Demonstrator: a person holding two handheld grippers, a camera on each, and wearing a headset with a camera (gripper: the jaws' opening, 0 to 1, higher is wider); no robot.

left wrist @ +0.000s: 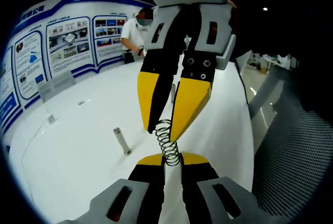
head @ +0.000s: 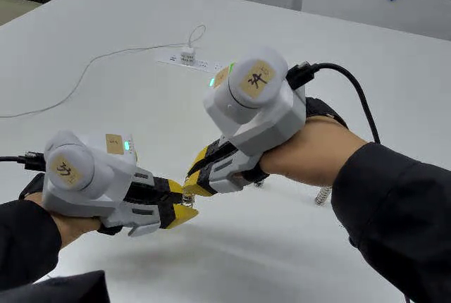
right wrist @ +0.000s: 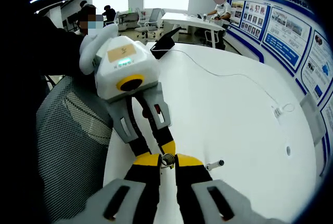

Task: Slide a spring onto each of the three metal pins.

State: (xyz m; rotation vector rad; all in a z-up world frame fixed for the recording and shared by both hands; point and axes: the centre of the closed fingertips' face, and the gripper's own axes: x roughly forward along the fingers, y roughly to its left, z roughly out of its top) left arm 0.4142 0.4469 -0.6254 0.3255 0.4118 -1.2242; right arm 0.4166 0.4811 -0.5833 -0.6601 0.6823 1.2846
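Yellow-tipped, the left hand-held gripper [head: 182, 213] sits just left of the coiled steel spring [head: 187, 200]. Its jaws are pressed together on the spring's near end, and in the left gripper view the coil rises straight out of them. The right hand-held gripper [head: 192, 184] meets the spring's other end from the right, its tips closed and pinching the coil. The spring is therefore held between both tools, just above the white bench [head: 268, 246], and not on any pin that I can make out. In the left gripper view one upright metal pin [left wrist: 121, 140] stands on the bench left of the spring, apart from it. Well to the spring's right, a second spring [head: 323, 195] rests on the bench by the person's forearm.

The risk, as I judge it, is that two grips on one soft coil can bend or stretch it. If either grip slips under tension, the spring may flick away and roll. The tips also crowd each other around the spring, so aligning it could knock the pin over.

Beyond the spring the bench is bare, with the power strip [head: 184, 58] well behind it. The closest bench edge lies on the person's side of the spring, where a dropped coil could roll off.
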